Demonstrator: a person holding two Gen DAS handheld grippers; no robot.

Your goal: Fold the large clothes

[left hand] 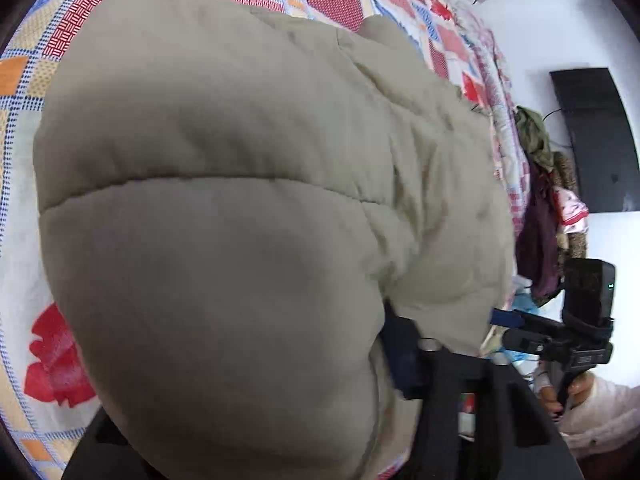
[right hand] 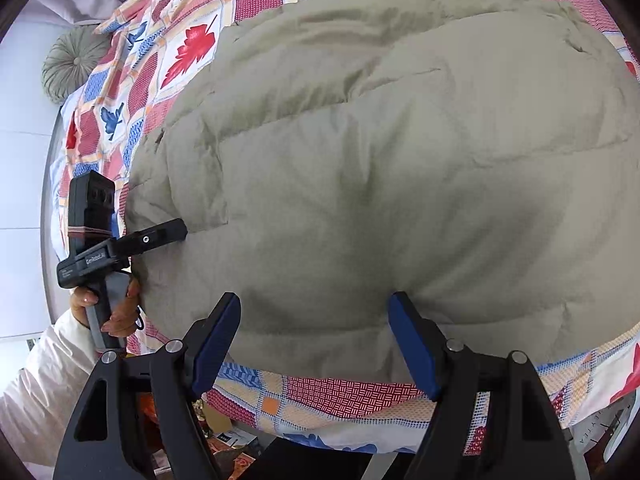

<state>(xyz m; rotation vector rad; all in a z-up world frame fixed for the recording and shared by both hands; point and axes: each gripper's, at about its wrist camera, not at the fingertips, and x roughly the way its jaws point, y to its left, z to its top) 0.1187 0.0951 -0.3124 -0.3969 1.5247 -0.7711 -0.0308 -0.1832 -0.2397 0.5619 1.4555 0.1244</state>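
We clamp the left gripper (right hand: pixel 182 230) onto the beige puffer jacket's (right hand: pixel 380 184) left edge; the right gripper (right hand: pixel 316 340) stands released over its near hem on the patchwork bedspread (right hand: pixel 340 396).

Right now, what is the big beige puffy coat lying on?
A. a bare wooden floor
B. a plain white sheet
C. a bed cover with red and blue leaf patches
C: the beige puffy coat is spread on the patchwork bed cover with red and blue leaves.
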